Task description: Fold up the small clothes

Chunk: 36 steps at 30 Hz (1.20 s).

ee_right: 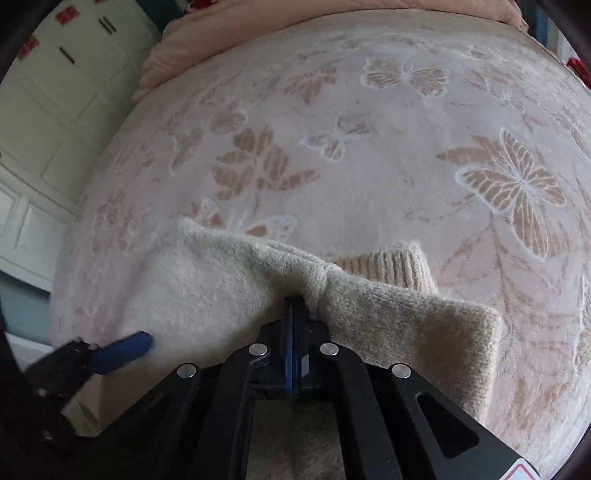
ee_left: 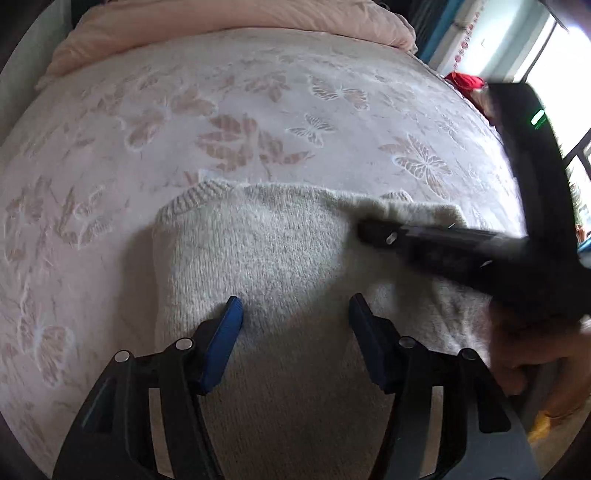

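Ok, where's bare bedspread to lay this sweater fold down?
Bare butterfly bedspread runs beyond the sweater up to the pink duvet, and to its left. The near right is crowded: the right claw pinches the sweater edge by the ribbed cuff; the left claw hovers open.

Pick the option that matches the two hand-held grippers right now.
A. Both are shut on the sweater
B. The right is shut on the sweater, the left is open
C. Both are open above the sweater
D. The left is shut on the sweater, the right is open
B: the right hand-held gripper has its blue pads pressed together on a bunched fold of the fuzzy cream knit sweater, while the left hand-held gripper hangs spread wide above the knit.
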### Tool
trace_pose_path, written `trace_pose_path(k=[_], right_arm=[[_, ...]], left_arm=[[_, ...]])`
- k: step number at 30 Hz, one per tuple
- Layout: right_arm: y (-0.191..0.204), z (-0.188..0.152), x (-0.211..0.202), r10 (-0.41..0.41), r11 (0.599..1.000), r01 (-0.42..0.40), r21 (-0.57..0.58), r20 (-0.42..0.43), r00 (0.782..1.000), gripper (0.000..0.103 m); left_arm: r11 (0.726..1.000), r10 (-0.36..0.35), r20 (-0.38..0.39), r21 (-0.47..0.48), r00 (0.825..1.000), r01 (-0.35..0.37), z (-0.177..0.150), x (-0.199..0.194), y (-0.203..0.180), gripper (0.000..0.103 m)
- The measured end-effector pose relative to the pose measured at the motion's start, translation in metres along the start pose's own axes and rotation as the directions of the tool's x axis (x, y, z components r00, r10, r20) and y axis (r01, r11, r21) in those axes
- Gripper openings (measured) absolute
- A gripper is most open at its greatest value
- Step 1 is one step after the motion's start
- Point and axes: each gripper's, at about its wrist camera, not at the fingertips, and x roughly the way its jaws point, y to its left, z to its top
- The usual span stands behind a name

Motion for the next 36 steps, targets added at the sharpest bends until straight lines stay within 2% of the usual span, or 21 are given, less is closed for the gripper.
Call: trace_pose_path(k=[2, 3, 4, 5, 6, 9, 13, 16, 22, 25, 29, 30, 33, 34, 36], right_arm=[[-0.003, -0.011, -0.039, -0.004, 1.0, 0.003, 0.008, 0.084, 0.996, 0.017], [-0.008, -0.018, -0.055, -0.019, 1.0, 0.017, 0.019, 0.112, 0.994, 0.025], [-0.015, -0.028, -0.07, -0.038, 0.999, 0.033, 0.039, 0.134, 0.99, 0.046], [-0.024, -0.042, -0.084, -0.06, 0.996, 0.05, 0.07, 0.151, 0.987, 0.054], [-0.032, -0.057, -0.092, -0.082, 0.993, 0.067, 0.099, 0.151, 0.985, 0.054], [-0.049, -0.102, -0.098, -0.11, 0.979, 0.088, 0.186, 0.11, 0.988, 0.055], [-0.056, -0.144, -0.088, -0.082, 0.965, 0.064, 0.254, 0.06, 0.995, 0.058], [-0.059, -0.159, -0.078, -0.059, 0.958, 0.043, 0.282, 0.046, 0.997, 0.062], [-0.066, -0.16, -0.064, 0.004, 0.942, -0.019, 0.335, 0.045, 0.999, 0.067], [-0.074, -0.153, -0.057, 0.047, 0.93, -0.061, 0.363, 0.047, 0.998, 0.067], [-0.087, -0.142, -0.037, 0.134, 0.909, -0.139, 0.394, 0.04, 0.99, 0.069], [-0.089, -0.14, -0.031, 0.151, 0.904, -0.152, 0.399, 0.036, 0.988, 0.069], [-0.095, -0.135, -0.018, 0.213, 0.888, -0.218, 0.404, 0.058, 0.975, 0.072], [-0.097, -0.134, -0.017, 0.235, 0.881, -0.242, 0.405, 0.068, 0.97, 0.073], [-0.103, -0.129, -0.011, 0.277, 0.859, -0.287, 0.425, 0.086, 0.957, 0.073]], left_arm=[[1.0, -0.024, 0.0, -0.008, 1.0, 0.024, -0.001, -0.011, 0.001, 0.061], [0.999, -0.038, -0.002, -0.021, 0.999, 0.038, -0.003, -0.018, 0.004, 0.068], [0.998, -0.049, -0.001, -0.037, 0.999, 0.049, -0.004, -0.025, 0.005, 0.074], [0.998, -0.048, 0.004, -0.051, 0.999, 0.048, -0.006, -0.03, 0.007, 0.078], [0.997, -0.04, 0.01, -0.063, 0.999, 0.04, -0.007, -0.035, 0.008, 0.084], [0.996, -0.032, 0.003, -0.083, 0.999, 0.032, -0.016, -0.047, 0.007, 0.086], [0.997, -0.023, -0.033, -0.075, 0.999, 0.02, -0.031, -0.049, 0.0, 0.086], [0.997, -0.023, -0.045, -0.075, 0.999, 0.02, -0.042, -0.054, -0.003, 0.089], [0.994, -0.034, -0.059, -0.106, 0.998, 0.028, -0.053, -0.056, 0.004, 0.091], [0.98, -0.095, -0.05, -0.18, 0.994, 0.085, -0.056, -0.05, 0.02, 0.094], [0.941, -0.188, -0.081, -0.301, 0.979, 0.155, -0.058, -0.02, 0.054, 0.094], [0.934, -0.193, -0.094, -0.324, 0.977, 0.153, -0.061, -0.01, 0.062, 0.094], [0.886, -0.298, -0.087, -0.396, 0.951, 0.242, -0.069, 0.014, 0.08, 0.098], [0.878, -0.313, -0.067, -0.402, 0.947, 0.262, -0.07, 0.015, 0.082, 0.098], [0.884, -0.323, -0.044, -0.371, 0.945, 0.285, -0.07, 0.015, 0.08, 0.098]])
